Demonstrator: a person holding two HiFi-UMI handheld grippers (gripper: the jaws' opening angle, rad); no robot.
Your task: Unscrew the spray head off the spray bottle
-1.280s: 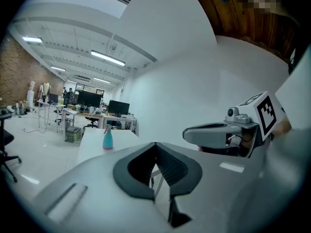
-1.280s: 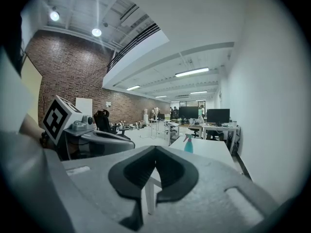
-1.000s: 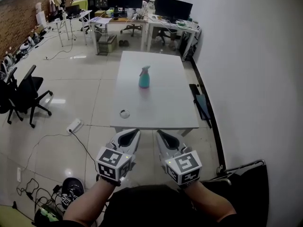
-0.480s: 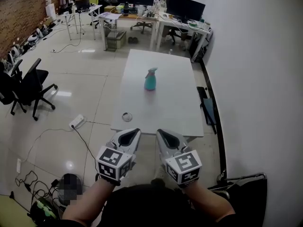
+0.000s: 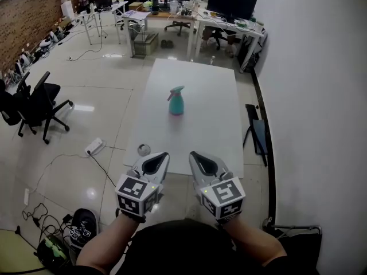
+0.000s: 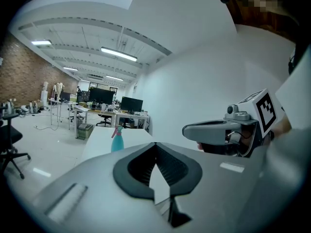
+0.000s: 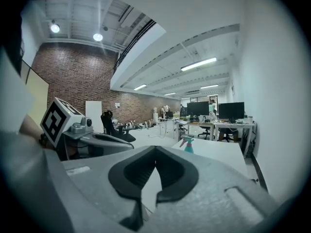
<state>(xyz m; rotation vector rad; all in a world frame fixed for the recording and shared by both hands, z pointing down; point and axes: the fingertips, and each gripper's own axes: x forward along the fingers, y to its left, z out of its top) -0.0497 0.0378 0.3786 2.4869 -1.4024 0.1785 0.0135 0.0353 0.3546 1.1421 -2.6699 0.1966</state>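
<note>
A teal spray bottle (image 5: pixel 176 101) with a pink-tipped spray head stands upright near the middle of a long white table (image 5: pixel 215 130). It also shows small in the left gripper view as the spray bottle (image 6: pixel 116 140) and in the right gripper view as the spray bottle (image 7: pixel 187 145). My left gripper (image 5: pixel 155 163) and right gripper (image 5: pixel 200 162) hang side by side before the table's near edge, well short of the bottle. Both are shut with nothing held.
A small round object (image 5: pixel 143 149) lies at the table's near left corner. A black office chair (image 5: pixel 35 105) stands on the tiled floor at left. Desks with monitors (image 5: pixel 229 4) fill the far end. A white wall (image 5: pixel 321 96) runs along the right; cables and a power strip (image 5: pixel 93 148) lie on the floor.
The view has moved closer to the table, so its near edge now sits just ahead of both grippers. The grippers keep their place side by side and stay shut.
</note>
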